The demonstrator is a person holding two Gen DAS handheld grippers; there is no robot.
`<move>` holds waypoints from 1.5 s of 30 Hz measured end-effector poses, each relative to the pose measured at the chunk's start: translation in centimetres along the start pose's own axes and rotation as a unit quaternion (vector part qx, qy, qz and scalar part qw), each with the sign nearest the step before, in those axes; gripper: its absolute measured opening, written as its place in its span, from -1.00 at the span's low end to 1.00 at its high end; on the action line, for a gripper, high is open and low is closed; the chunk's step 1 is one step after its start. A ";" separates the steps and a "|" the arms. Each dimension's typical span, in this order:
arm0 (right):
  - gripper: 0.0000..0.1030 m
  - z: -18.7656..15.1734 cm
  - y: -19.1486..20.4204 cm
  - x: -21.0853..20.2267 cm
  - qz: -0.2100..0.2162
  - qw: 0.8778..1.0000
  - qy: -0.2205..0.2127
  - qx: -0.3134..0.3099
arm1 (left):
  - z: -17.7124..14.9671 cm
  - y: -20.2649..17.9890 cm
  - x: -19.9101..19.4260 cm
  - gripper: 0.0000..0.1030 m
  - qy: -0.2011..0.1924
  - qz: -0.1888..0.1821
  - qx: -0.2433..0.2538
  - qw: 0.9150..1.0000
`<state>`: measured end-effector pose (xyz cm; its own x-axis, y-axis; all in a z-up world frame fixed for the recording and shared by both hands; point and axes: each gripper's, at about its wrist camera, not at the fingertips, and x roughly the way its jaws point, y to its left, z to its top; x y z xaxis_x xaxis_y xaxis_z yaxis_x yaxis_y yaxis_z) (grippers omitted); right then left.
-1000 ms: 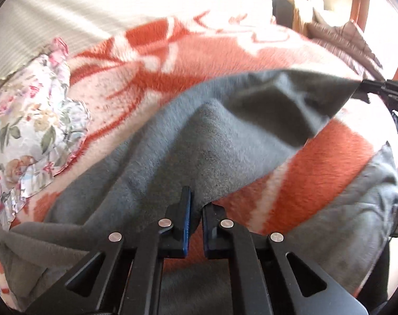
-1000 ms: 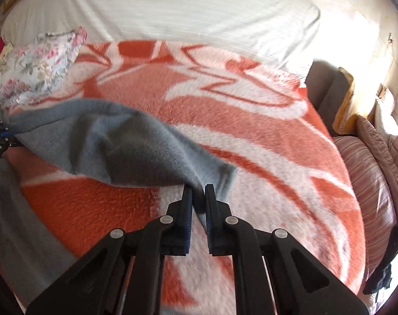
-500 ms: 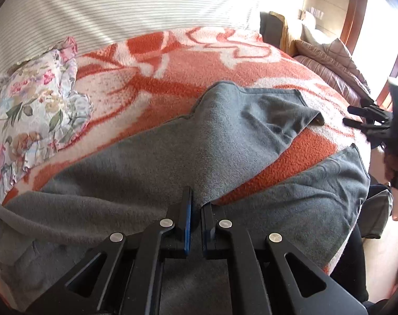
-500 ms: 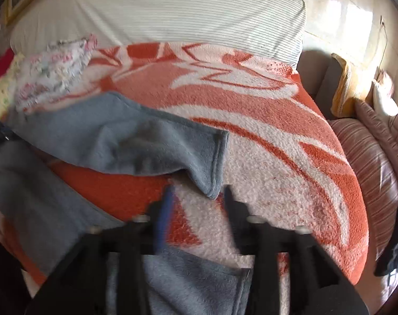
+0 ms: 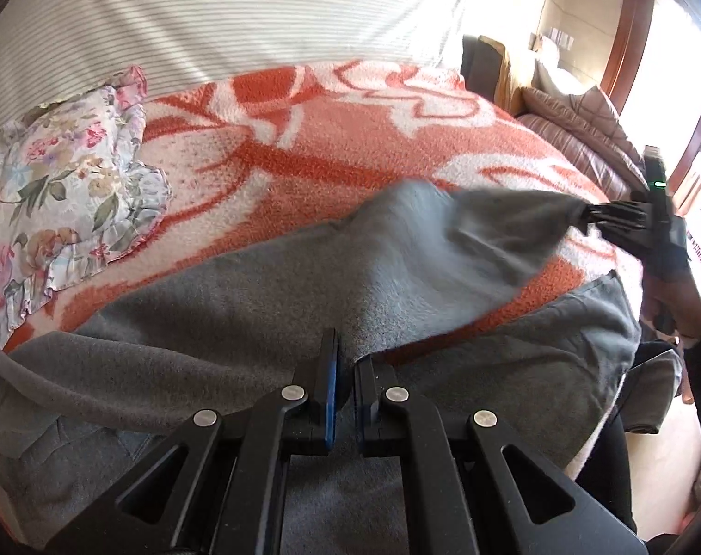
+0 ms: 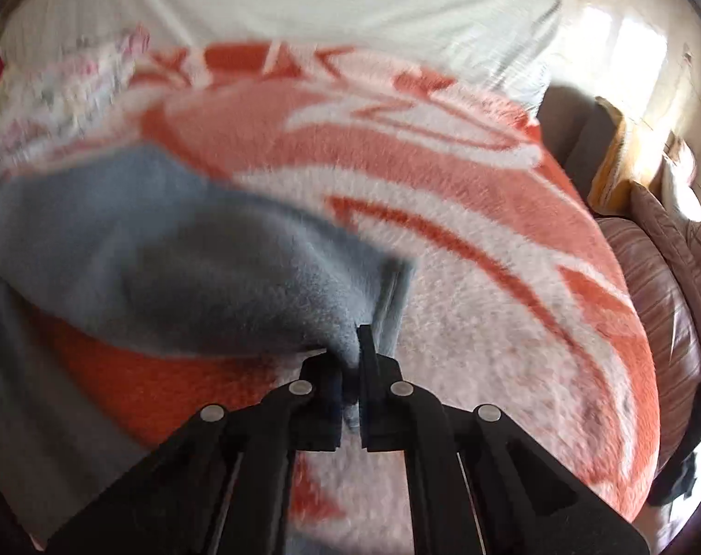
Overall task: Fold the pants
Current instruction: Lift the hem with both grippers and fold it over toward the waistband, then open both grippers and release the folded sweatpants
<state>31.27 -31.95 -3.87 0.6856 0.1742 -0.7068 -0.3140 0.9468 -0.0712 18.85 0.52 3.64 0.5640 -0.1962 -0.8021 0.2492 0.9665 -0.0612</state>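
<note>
Grey fleece pants (image 5: 267, 296) lie across an orange-and-white blanket (image 5: 350, 138) on a bed. My left gripper (image 5: 343, 365) is shut on the pants' fabric near the crotch. My right gripper (image 6: 350, 351) is shut on the hem end of one grey leg (image 6: 188, 259) and holds it lifted a little off the blanket. In the left wrist view the right gripper (image 5: 595, 215) shows at the far right, pinching that leg's tip. The other leg (image 5: 558, 351) lies flat toward the bed's right edge.
A floral cloth (image 5: 59, 185) lies at the left on the blanket. A striped white sheet (image 5: 212, 23) covers the far part of the bed. Striped brown cushions (image 6: 651, 277) and a yellow pillow (image 6: 609, 162) sit to the right of the bed.
My right gripper was open half a second ago near the leg's hem; it has closed on the hem again and lifted it. My left gripper has stayed shut on the pants.
</note>
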 end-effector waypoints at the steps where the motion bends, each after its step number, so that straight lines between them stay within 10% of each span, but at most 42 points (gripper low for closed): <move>1: -0.89 -0.2 -0.2 -1.3 -0.001 1.000 -0.010 0.005 | -0.2 -0.1 -0.5 -0.93 -0.004 -0.002 0.000 1.000; 15: -0.89 -8.0 -2.4 -11.6 -0.004 1.000 -0.005 0.003 | -7.5 -5.4 -4.9 -0.93 -0.005 -0.052 0.021 0.998; 29: -0.85 -16.1 0.1 -7.2 0.004 0.996 0.089 0.015 | -14.6 -4.9 1.2 -0.87 0.075 -0.060 -0.015 0.995; 34: 0.33 -15.9 0.4 -8.8 0.008 0.996 0.085 0.026 | -14.9 -3.4 1.3 -0.57 0.072 -0.073 -0.056 0.993; 36: 0.37 -15.8 1.0 -10.4 0.007 0.998 0.067 0.018 | -14.9 -3.0 0.3 -0.09 0.056 -0.055 -0.061 0.995; 45: 0.37 -12.8 6.9 -12.7 0.096 0.995 0.015 0.002 | -15.5 1.7 -3.4 -0.05 0.022 -0.036 -0.124 0.991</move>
<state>11.99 -31.05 -4.40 0.5935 0.3446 -0.7273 -0.4347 0.8978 0.0706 5.15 5.44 -2.99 0.5157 -0.2633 -0.8153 0.0837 0.9625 -0.2579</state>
